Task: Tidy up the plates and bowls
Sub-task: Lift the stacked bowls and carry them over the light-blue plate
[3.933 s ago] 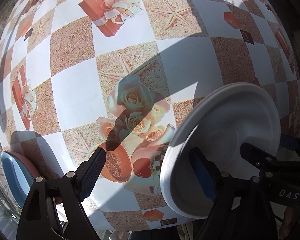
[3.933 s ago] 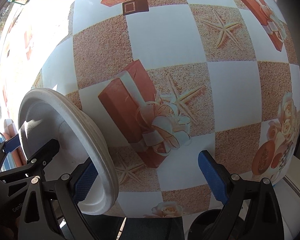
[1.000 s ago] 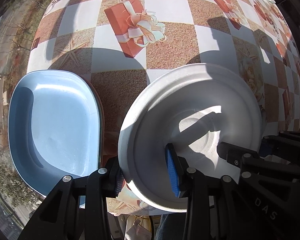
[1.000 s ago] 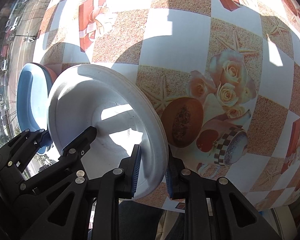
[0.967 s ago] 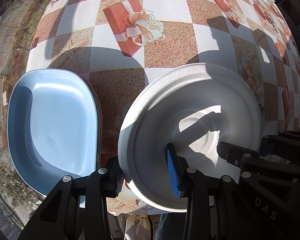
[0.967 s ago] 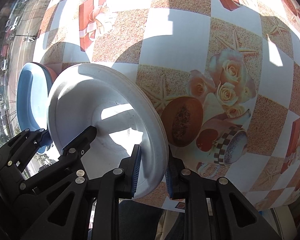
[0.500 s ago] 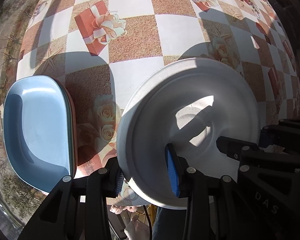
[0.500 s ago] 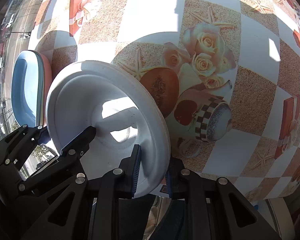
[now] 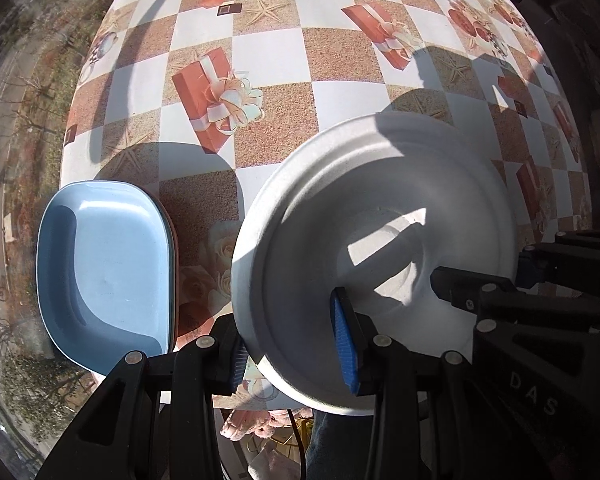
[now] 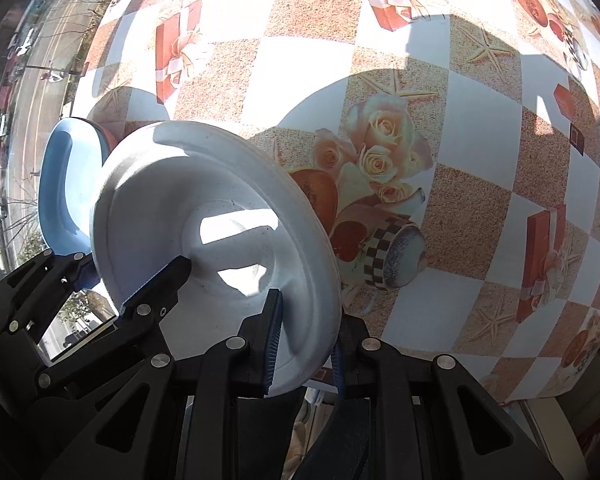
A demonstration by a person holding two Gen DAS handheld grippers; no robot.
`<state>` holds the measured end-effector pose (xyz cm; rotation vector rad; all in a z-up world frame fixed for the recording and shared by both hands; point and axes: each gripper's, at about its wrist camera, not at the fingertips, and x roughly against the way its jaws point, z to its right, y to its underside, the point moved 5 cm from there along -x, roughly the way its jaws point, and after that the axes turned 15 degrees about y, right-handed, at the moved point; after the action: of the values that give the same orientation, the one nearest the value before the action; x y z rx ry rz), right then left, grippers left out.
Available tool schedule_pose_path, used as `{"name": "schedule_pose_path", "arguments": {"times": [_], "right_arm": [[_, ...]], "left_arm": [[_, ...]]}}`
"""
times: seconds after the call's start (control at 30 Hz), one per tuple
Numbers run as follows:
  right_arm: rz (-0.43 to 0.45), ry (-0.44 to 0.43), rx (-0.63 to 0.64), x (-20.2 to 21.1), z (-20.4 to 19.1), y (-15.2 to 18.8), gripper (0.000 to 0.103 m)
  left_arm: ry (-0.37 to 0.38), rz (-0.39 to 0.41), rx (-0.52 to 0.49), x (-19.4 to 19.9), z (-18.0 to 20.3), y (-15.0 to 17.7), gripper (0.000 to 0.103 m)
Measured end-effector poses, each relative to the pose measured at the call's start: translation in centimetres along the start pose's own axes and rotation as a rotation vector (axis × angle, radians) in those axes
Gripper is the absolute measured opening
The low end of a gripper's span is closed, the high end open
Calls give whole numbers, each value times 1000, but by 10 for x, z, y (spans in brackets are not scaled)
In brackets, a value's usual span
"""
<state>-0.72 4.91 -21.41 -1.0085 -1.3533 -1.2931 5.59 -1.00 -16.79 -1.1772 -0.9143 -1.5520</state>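
My left gripper (image 9: 296, 344) and right gripper (image 10: 304, 340) both pinch the white plate's (image 9: 380, 216) rim, carrying it above the table (image 9: 272, 56) beside the blue plates (image 9: 104, 268). It looks light, stiff foam (crushable, I'd guess), so rim-holds suit.

White plate (image 10: 204, 216) clamped between both grippers, blue plate (image 10: 66, 184) behind.

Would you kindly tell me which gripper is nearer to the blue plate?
Left. The left gripper sits right beside the blue plate; the right gripper is across the white plate.
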Motion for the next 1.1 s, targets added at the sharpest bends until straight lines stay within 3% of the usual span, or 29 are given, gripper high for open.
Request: {"name": "schedule_pose_path", "arguments": {"times": [0.3,1.1], "right_arm": [[53,12,15,20,-8,-1,24],[103,39,92,40,-38,-2,24]], "left_arm": [[-9,45,8,22,-8,-11,40],[-11,117,93,41,-30,-2,40]]}}
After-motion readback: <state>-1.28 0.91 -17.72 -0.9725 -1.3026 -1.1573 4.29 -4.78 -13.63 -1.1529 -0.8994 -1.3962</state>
